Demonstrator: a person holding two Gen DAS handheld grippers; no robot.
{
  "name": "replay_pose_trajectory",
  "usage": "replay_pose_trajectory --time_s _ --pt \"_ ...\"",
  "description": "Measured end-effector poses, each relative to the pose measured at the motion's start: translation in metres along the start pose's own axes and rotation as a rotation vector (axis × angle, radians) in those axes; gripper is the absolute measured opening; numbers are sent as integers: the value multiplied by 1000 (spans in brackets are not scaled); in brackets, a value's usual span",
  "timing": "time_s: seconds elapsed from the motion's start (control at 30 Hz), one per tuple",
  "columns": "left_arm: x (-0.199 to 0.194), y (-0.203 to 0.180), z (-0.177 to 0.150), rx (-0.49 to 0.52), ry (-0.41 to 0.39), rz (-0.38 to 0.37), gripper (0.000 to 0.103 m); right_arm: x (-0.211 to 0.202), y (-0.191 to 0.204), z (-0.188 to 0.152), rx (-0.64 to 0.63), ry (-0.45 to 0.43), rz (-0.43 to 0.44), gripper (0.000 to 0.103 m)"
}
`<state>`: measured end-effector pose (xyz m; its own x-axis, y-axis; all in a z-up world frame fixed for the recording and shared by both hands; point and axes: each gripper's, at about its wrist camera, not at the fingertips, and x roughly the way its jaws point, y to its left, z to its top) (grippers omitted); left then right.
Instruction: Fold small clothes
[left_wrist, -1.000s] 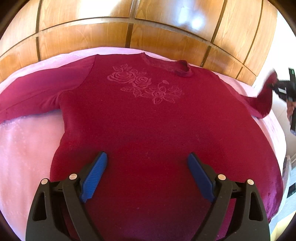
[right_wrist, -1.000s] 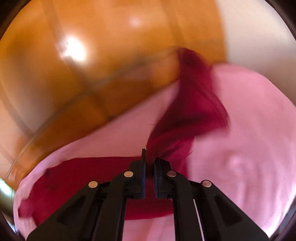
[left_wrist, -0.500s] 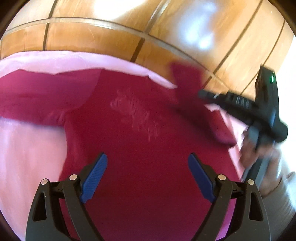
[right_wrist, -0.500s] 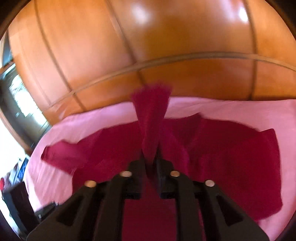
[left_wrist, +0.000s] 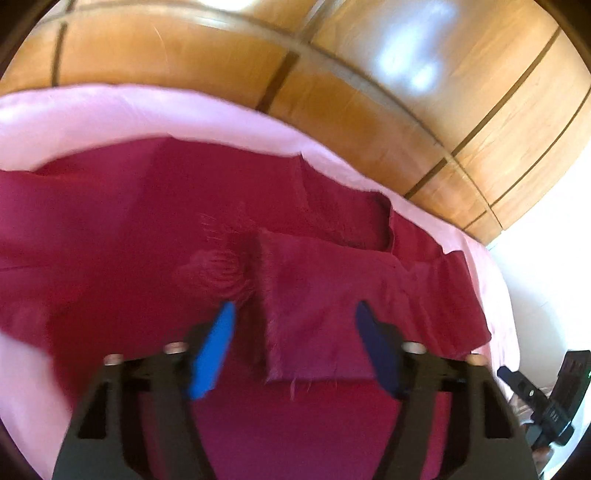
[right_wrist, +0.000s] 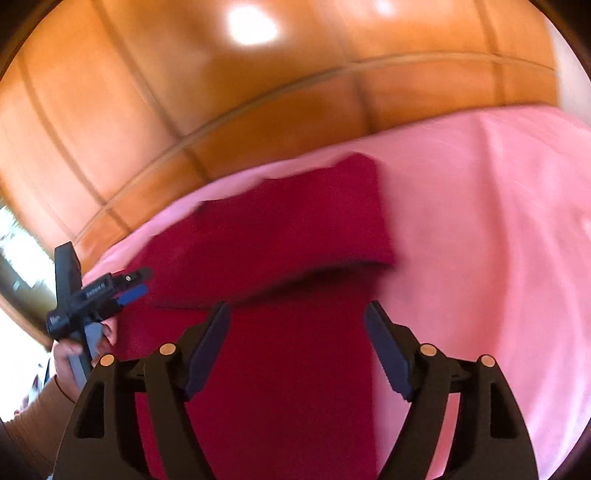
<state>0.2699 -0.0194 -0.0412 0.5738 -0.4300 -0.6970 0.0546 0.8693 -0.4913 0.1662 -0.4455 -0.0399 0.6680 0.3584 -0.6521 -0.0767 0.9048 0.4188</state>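
One sleeve (left_wrist: 325, 306) lay folded across the red sweater (left_wrist: 129, 240) on the bed (left_wrist: 110, 110), at frame centre between the closing, empty left gripper (left_wrist: 293, 347); the right gripper (right_wrist: 297, 343) was opening, empty.

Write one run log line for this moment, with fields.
garment: dark red knit sweater on pink bedsheet | sleeve: folded across body | left gripper: jaws closing, empty | right gripper: jaws opening, empty

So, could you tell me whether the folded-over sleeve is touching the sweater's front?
Touching. The left wrist view shows the sleeve lying flat across the sweater's front, with no gap beneath it.
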Motion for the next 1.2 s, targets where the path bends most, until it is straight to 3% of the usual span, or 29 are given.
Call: replay_pose_trajectory --time_s 0.07,0.1,0.23,0.33,0.43,0.53,0.63,0.7,0.73,0.77,0.93,1.07,1.2 --pt "14 -7 5 29 30 29 17 -4 -11 7 40 -18 -8 75" --pt "15 -10 8 44 20 43 9 -7 -12 12 49 -29 -9 74" --pt "-12 -10 26 26 -80 18 7 7 0 38 38 -68 21 70" --pt "-28 -5 39 29 -135 66 7 33 14 49 -11 -49 24 66" --pt "-25 4 42 31 -114 117 7 72 32 52 -66 -7 -32 64" --pt "-9 8 33 75 -89 234 6 113 35 45 -75 55 -98 63" --pt "6 22 23 63 -53 266 15 131 40 29 -136 35 -173 70" --pt "0 21 18 62 -71 246 38 134 46 28 -171 37 -205 77" --pt "-4 21 16 51 -74 230 60 136 46 27 -182 41 -213 78" --pt "-13 21 12 35 -91 209 72 138 46 27 -186 44 -216 80" --pt "-56 33 -7 -37 -126 127 73 144 53 26 -233 57 -265 87" --pt "-111 73 -31 -168 -187 75 73 144 52 27 -242 71 -215 100" --pt "-175 132 -58 -288 -309 222 82 145 53 26 -257 75 -224 101"
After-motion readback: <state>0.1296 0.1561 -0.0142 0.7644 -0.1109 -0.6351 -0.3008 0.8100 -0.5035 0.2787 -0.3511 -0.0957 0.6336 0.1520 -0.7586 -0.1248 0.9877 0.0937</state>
